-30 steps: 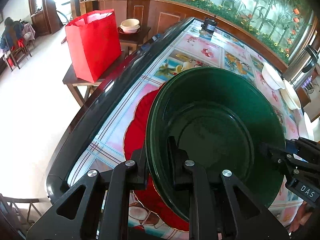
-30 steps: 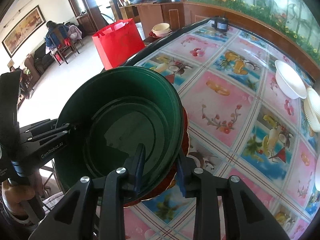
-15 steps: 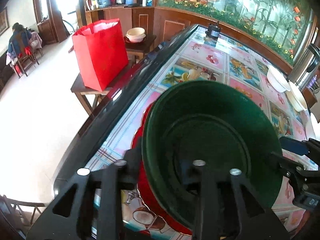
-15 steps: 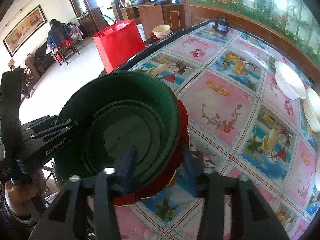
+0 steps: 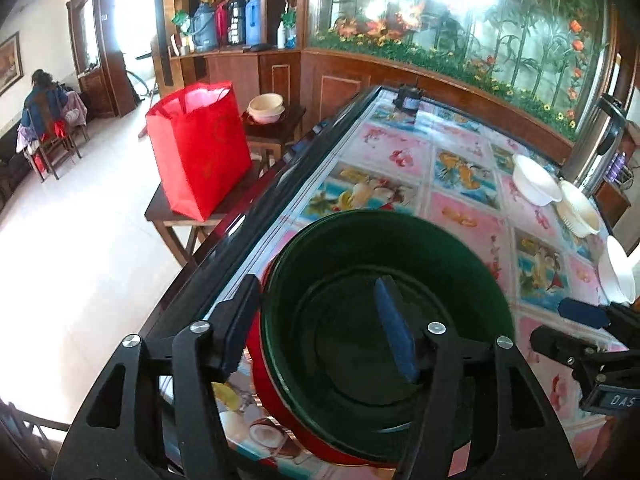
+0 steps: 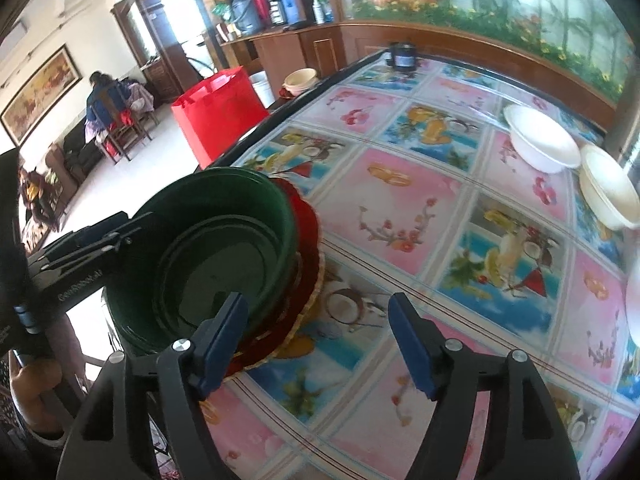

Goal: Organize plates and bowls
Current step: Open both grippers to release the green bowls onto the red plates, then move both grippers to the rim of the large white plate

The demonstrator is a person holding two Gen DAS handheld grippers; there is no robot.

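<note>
A stack of dark green bowls (image 5: 384, 320) (image 6: 216, 256) sits on red plates (image 5: 264, 380) (image 6: 308, 240) near the table's left edge. My left gripper (image 5: 316, 328) is open, its jaws wide apart astride the bowl's near rim, one finger outside and one inside. My right gripper (image 6: 320, 332) is open and empty, drawn back from the stack, its left fingertip beside the bowl's rim. White bowls (image 5: 536, 180) (image 6: 540, 144) and cream bowls (image 5: 580, 212) (image 6: 612, 192) sit at the far right of the table.
The table (image 6: 400, 208) has a fruit-patterned cloth and a dark edge (image 5: 256, 216) on the left. A red bag (image 5: 200, 152) stands on a side table beyond that edge. A small dark box (image 6: 402, 56) sits at the table's far end.
Both grippers have opened and let go of the green bowl stack. The stack now rests on the red plates. Both grippers have pulled back and tilted up.
</note>
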